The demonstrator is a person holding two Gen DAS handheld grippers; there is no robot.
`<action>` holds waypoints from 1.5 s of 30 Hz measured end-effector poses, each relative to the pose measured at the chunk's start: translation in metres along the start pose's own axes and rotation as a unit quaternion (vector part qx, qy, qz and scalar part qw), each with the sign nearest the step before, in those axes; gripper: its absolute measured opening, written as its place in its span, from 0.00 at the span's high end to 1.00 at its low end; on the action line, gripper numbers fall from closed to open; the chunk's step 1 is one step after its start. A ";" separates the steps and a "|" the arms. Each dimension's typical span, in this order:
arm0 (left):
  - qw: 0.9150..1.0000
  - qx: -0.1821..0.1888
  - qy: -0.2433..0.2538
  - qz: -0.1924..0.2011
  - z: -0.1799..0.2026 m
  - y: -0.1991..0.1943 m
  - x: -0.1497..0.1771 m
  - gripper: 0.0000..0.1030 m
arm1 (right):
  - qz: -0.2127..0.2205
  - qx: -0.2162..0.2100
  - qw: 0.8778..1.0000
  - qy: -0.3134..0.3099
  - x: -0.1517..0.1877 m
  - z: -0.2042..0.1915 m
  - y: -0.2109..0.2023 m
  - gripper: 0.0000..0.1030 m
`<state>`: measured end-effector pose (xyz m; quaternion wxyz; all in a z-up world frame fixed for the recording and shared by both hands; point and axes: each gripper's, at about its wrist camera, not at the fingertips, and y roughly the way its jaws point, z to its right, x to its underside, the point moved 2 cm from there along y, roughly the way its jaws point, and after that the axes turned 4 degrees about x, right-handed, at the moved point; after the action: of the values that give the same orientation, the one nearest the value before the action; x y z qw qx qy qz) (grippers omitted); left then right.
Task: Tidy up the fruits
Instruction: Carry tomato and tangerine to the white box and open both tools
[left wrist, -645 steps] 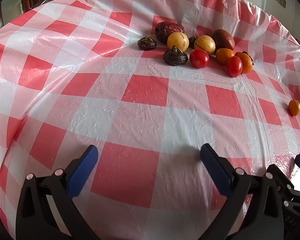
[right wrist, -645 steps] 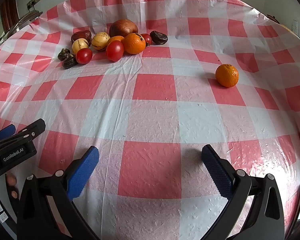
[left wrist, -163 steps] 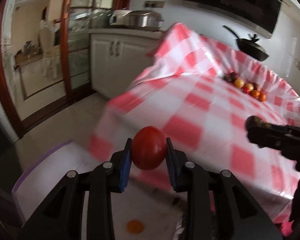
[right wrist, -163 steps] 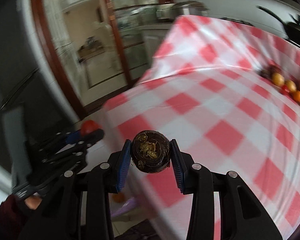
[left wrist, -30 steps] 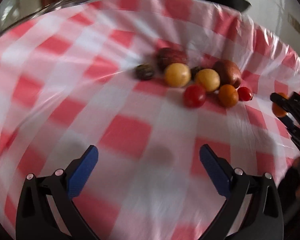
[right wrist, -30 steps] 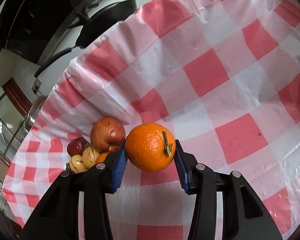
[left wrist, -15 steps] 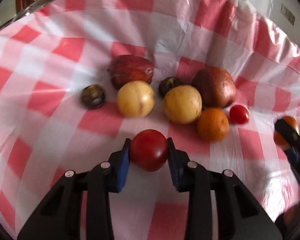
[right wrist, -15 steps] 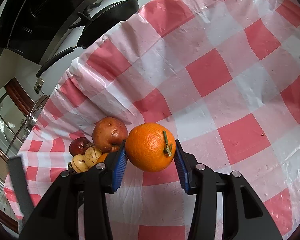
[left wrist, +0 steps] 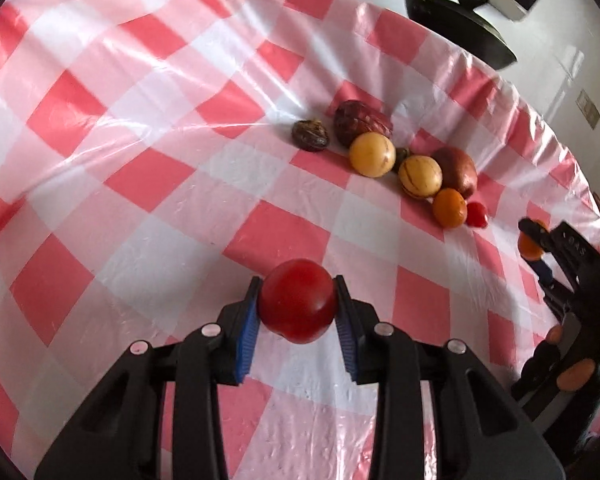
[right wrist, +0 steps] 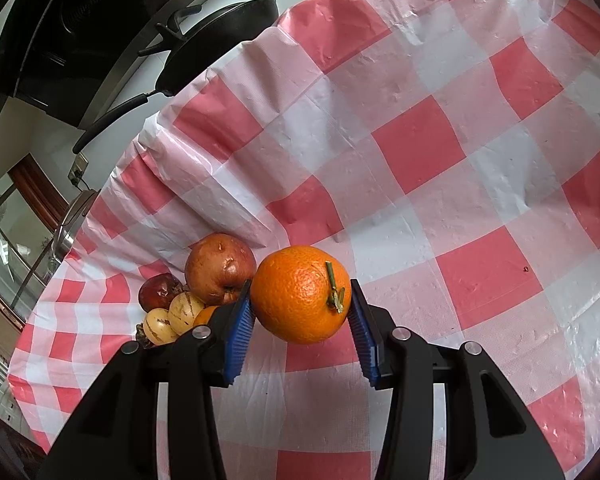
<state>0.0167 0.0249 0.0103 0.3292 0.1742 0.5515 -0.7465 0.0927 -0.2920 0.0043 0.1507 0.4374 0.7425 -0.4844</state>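
My left gripper (left wrist: pixel 297 304) is shut on a red tomato (left wrist: pixel 296 300), held above the checked tablecloth (left wrist: pixel 140 168). Farther back lies a row of fruit: a dark nut-like fruit (left wrist: pixel 310 135), a dark red fruit (left wrist: pixel 360 123), two yellow melons (left wrist: pixel 372 155) (left wrist: pixel 419 178), a brown-red apple (left wrist: pixel 458 170), a small orange (left wrist: pixel 449 208) and a small tomato (left wrist: pixel 477 215). My right gripper (right wrist: pixel 300 300) is shut on an orange (right wrist: pixel 300 300) with a green stalk. In the left wrist view the right gripper (left wrist: pixel 534 240) shows at the right edge, holding that orange.
A black pan (right wrist: pixel 216 40) with a long handle stands beyond the table's far edge. The apple (right wrist: pixel 219 269) and melons (right wrist: pixel 185 312) lie just left of my right gripper's fingers. A wall socket (left wrist: pixel 588 110) sits on the wall at the right.
The left gripper went from wide open to shut on the red tomato, then drew back from the fruit row with it. The right gripper has held still with the orange.
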 end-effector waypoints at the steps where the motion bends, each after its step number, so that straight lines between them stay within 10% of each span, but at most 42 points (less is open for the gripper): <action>1: 1.000 -0.002 -0.003 -0.002 -0.001 0.001 0.000 0.66 | 0.000 0.000 1.000 0.000 0.000 0.000 0.000 0.56; 21: 1.000 0.008 -0.024 0.015 -0.011 -0.020 0.010 0.66 | -0.028 -0.009 1.000 -0.006 0.007 -0.002 -0.003 0.56; 30: 0.997 -0.064 0.023 0.043 -0.036 -0.099 0.060 0.66 | -0.077 -0.030 0.997 -0.007 0.091 -0.020 -0.079 0.56; 45: 0.993 -0.095 0.024 0.066 -0.113 -0.187 0.118 0.66 | -0.123 -0.073 0.966 -0.215 0.220 -0.128 -0.164 0.56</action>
<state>-0.2083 0.1286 0.0318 0.3792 0.1959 0.6151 -0.6629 -0.1382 -0.0967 0.0205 0.2774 0.2163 0.7744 -0.5259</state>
